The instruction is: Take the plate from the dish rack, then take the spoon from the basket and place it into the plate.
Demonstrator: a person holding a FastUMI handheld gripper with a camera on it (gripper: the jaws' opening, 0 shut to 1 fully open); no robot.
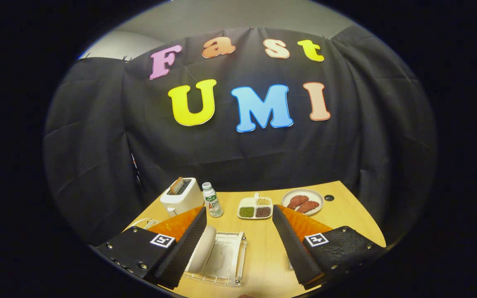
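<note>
My gripper hangs above the wooden table, its fingers spread wide with nothing between them. A white plate stands on edge in the clear dish rack, right beside the inner face of the left finger and partly hidden by it. The rack lies below and between the fingers, nearer the left one. A pale basket edge peeks out beyond the left finger; I cannot make out a spoon in it.
Beyond the fingers stand a white toaster with bread in it, a small bottle, a divided dish of grains and a plate of brown food. The booth's wall closes off the table's far side.
</note>
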